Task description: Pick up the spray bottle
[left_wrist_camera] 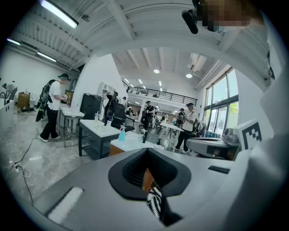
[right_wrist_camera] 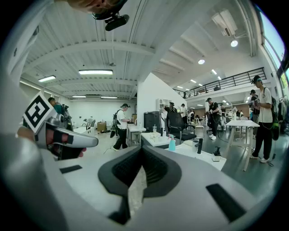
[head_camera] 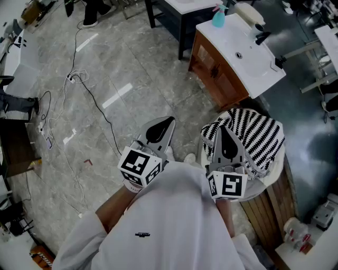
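Note:
The teal spray bottle [head_camera: 218, 16] stands at the far end of a white vanity counter [head_camera: 256, 63], well ahead of both grippers. It also shows small in the left gripper view [left_wrist_camera: 122, 133] and in the right gripper view [right_wrist_camera: 172, 144]. I hold both grippers close to my body, pointing forward and slightly down. My left gripper [head_camera: 169, 122] hangs over the marble floor, jaws shut on nothing. Beside it my right gripper [head_camera: 225, 128] hovers above a black-and-white striped cloth [head_camera: 259, 138], also shut and empty.
A black faucet [head_camera: 262, 37] stands on the counter, which tops a wooden cabinet [head_camera: 217, 74]. Cables [head_camera: 79, 79] trail across the floor at the left. A dark table [head_camera: 174, 18] stands behind the vanity. Several people stand among desks in the background.

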`<state>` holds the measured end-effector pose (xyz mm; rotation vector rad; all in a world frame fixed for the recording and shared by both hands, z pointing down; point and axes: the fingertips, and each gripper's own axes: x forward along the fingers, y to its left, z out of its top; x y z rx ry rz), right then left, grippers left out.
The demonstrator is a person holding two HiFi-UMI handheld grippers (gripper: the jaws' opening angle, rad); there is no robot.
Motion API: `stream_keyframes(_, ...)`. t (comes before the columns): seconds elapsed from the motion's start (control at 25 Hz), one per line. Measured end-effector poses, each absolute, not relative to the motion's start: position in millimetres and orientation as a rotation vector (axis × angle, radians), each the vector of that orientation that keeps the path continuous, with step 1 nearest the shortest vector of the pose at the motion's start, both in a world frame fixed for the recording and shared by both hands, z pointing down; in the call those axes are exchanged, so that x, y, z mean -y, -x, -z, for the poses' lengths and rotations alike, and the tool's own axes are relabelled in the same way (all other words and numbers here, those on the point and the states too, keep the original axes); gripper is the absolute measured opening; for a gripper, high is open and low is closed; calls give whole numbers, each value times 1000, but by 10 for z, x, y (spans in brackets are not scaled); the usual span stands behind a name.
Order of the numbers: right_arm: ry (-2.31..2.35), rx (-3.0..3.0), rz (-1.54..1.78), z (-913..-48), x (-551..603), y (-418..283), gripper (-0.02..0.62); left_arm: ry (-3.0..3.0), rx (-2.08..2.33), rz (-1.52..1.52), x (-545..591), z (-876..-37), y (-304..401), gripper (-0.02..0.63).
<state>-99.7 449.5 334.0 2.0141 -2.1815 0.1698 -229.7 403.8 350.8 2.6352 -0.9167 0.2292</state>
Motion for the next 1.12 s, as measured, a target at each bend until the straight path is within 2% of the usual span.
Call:
stream_keyframes(0.32,-2057,2187,-156,-3303,-4651,791,5,-2672,935,-205,-4258,-3458,2143,5)
stream_keyframes(1.12,-2107,2194,-187,-3297,-4459,1202,6,-2700,878,-139,-4118,-3414,2438,5)
